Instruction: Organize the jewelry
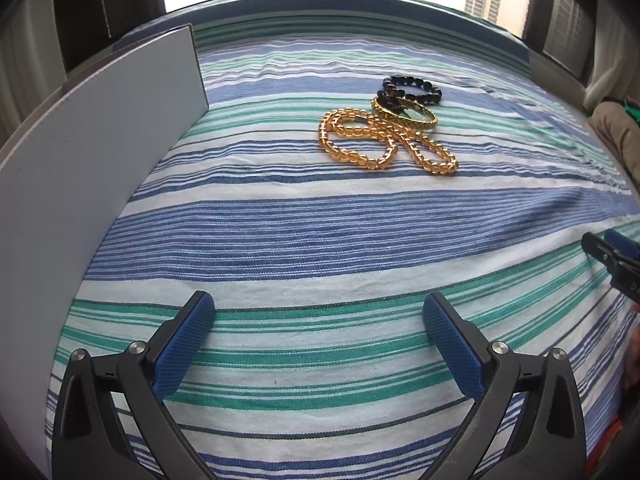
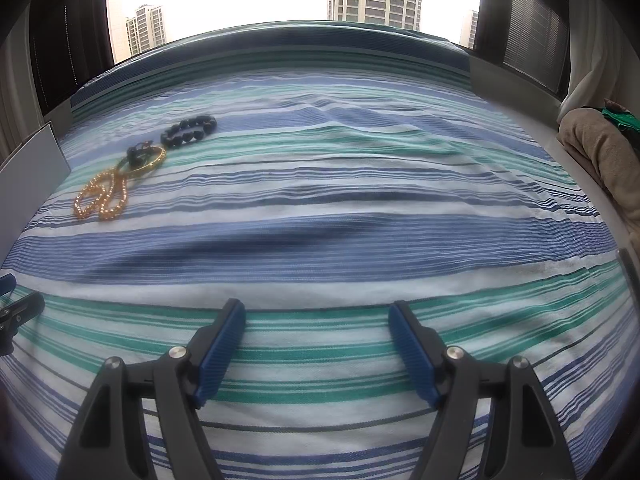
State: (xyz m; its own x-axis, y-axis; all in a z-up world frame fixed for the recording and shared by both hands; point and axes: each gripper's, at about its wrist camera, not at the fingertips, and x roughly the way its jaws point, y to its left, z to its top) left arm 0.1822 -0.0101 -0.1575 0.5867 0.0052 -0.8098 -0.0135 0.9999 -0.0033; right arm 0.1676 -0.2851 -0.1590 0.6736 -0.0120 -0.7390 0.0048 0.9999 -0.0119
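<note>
A small pile of jewelry lies on the striped cloth (image 1: 304, 236). An amber bead necklace (image 1: 360, 140) is coiled in loops, a gold bangle (image 1: 416, 114) rests on its far end, and a black bead bracelet (image 1: 416, 88) lies behind. In the right wrist view the amber necklace (image 2: 102, 196), the gold bangle (image 2: 150, 160) and the black bracelet (image 2: 188, 130) sit far to the left. My left gripper (image 1: 318, 312) stands wide open near the front, well short of the pile, with nothing between its fingers. My right gripper (image 2: 316, 316) is open and holds nothing, far right of the jewelry.
A flat white board (image 1: 80, 168) lies on the left beside the cloth. A brown cloth bundle (image 2: 600, 152) with something green sits at the right edge. Windows with dark frames stand behind the surface. The right gripper's tip (image 1: 612, 256) shows at the left view's right edge.
</note>
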